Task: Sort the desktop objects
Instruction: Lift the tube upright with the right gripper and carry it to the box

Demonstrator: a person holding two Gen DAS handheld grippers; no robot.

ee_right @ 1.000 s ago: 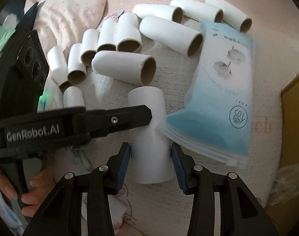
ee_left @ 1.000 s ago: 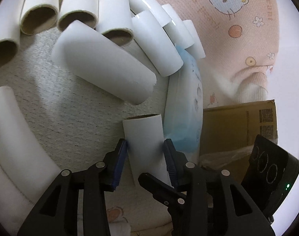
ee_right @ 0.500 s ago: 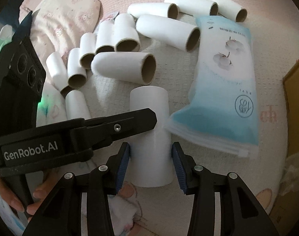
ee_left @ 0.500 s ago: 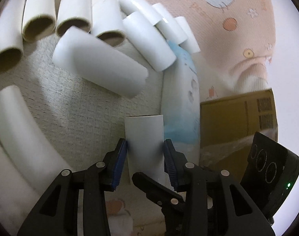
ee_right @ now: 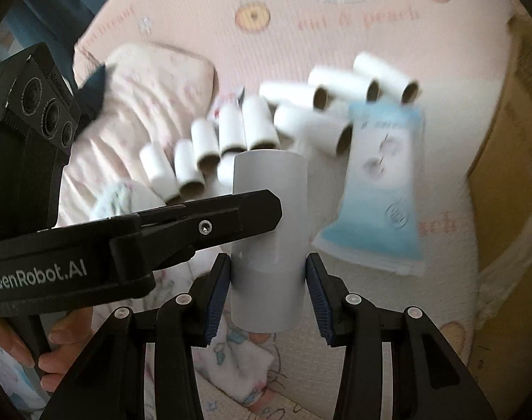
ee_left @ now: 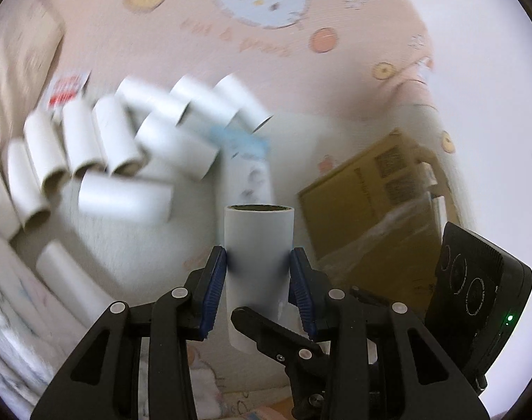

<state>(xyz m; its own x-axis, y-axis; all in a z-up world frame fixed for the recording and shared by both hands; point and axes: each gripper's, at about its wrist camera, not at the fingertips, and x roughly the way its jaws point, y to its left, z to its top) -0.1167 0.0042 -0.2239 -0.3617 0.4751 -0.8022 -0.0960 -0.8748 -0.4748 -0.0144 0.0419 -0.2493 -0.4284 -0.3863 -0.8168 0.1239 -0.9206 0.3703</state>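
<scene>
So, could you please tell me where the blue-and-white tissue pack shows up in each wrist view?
Left wrist: the tissue pack lies blurred at centre, just above the held white tube.
Right wrist: the tissue pack lies right of centre, beside the held tube.
Shared landmark: the cardboard box, right of the pack in both views.

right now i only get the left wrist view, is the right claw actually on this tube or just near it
Observer: On it, it looks like. The right wrist view shows the right claw with a blue pad against each side of the cardboard tube, nearer its end than the left claw.
Operator: whats off past the loose tubes on my left
Observer: A pink pillow lies beyond the row of loose tubes.
Operator: and the blue pack
Observer: The blue pack lies flat with its printed face up, right of the tube in that view and apart from it.
</scene>
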